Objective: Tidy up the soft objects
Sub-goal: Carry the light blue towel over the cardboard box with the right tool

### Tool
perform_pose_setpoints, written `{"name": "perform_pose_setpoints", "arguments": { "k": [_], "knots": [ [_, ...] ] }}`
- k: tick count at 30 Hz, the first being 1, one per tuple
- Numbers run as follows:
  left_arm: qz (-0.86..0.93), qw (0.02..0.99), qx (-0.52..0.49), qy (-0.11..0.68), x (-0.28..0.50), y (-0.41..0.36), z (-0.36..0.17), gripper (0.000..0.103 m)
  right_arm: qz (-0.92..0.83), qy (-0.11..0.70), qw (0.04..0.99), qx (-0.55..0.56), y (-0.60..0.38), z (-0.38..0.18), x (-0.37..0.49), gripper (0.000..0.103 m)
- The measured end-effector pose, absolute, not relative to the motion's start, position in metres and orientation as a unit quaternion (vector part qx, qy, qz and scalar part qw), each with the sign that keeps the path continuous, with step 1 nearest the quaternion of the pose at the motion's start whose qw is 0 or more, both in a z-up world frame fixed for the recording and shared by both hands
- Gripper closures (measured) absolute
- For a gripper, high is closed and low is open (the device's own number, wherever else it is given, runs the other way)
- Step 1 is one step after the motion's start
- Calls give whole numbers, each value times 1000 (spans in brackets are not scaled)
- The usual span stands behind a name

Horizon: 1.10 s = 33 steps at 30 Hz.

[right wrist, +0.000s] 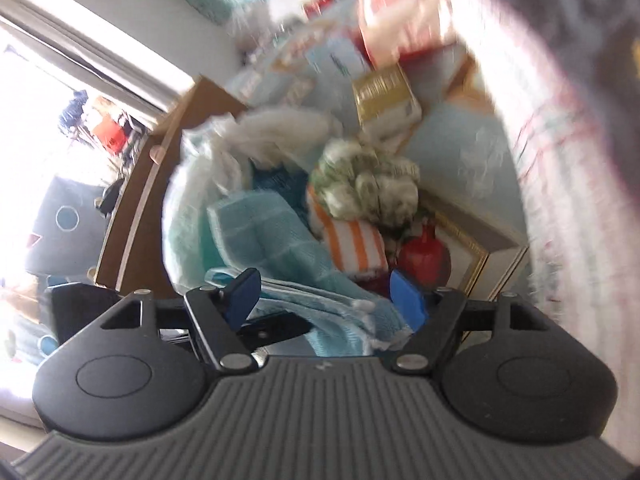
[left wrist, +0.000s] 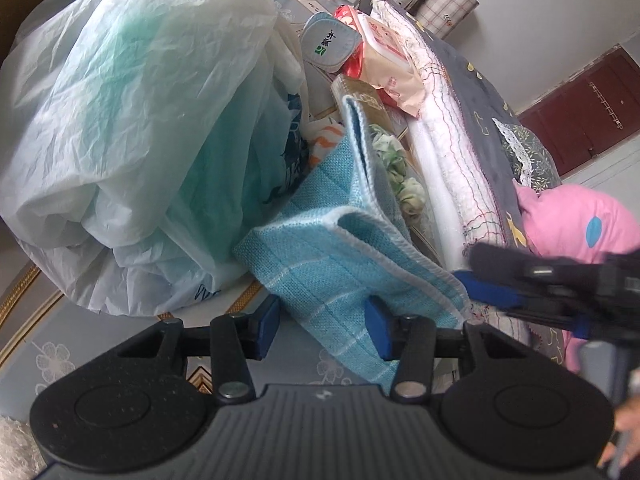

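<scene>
A folded light-blue towel [left wrist: 320, 264] lies on the table, one flap standing up against the pile behind it. My left gripper [left wrist: 322, 330] has its blue pads on either side of the towel's near fold, which fills the gap between them. In the right wrist view the same towel [right wrist: 280, 240] lies loosely between the wide-apart fingers of my right gripper [right wrist: 326, 300], with neither pad pressing on it. That right gripper [left wrist: 532, 308] shows blurred at the towel's right corner in the left wrist view.
A big white plastic bag [left wrist: 140, 120] fills the left. Behind the towel lie an orange-striped cloth [right wrist: 348, 240], a green-white fabric bundle [right wrist: 368, 184], a gold box [left wrist: 360, 92] and a tissue pack [left wrist: 384, 52]. On the right are a white quilted cloth [left wrist: 452, 140] and a pink cushion [left wrist: 572, 220].
</scene>
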<state>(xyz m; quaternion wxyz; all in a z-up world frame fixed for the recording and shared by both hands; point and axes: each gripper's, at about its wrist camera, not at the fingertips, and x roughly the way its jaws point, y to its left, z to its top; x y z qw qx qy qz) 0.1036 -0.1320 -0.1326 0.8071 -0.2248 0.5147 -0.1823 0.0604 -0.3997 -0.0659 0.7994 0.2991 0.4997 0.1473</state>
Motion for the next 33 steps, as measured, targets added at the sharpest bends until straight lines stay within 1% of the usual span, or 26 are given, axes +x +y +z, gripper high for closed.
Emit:
{"name": "perform_pose_setpoints", "arguments": {
  "k": [3,6,8,9,10,11,12,13,16,18,24,30,33],
  "knots": [
    [-187,808,-223,512,104,-132,-133,55,151,522,777,316,-398,-87,67,31],
    [-194,810,-223,507,104,-130,-134,55,158,522,767,338,-398,-95,65,32],
    [-199,809,-226,504,104,-129,-135,56,158,523,763,346,-397,-98,64,40],
    [-201,809,-229,503,104,-129,-136,56,159,524,758,354,-396,-101,62,51],
    [-202,808,-231,502,105,-129,-136,59,161,526,753,362,-395,-102,61,59],
    [-203,808,-231,502,103,-127,-137,60,162,526,750,367,-394,-103,57,62],
    [-205,808,-231,501,103,-126,-138,62,162,526,750,368,-392,-104,55,69],
    [-207,809,-232,500,101,-125,-139,63,164,525,749,370,-391,-103,52,74],
    [-215,805,-243,497,96,-119,-137,64,171,516,750,378,-388,-97,41,80],
    [-224,805,-243,493,91,-116,-133,65,175,508,752,380,-386,-89,32,82],
    [-252,811,-250,465,69,-103,-102,67,196,474,767,384,-371,-52,6,83],
    [-260,843,-236,406,40,-77,-47,68,241,432,787,370,-342,1,-6,83],
    [-248,864,-226,374,27,-53,-15,68,278,411,790,360,-318,25,6,83]
  ]
}}
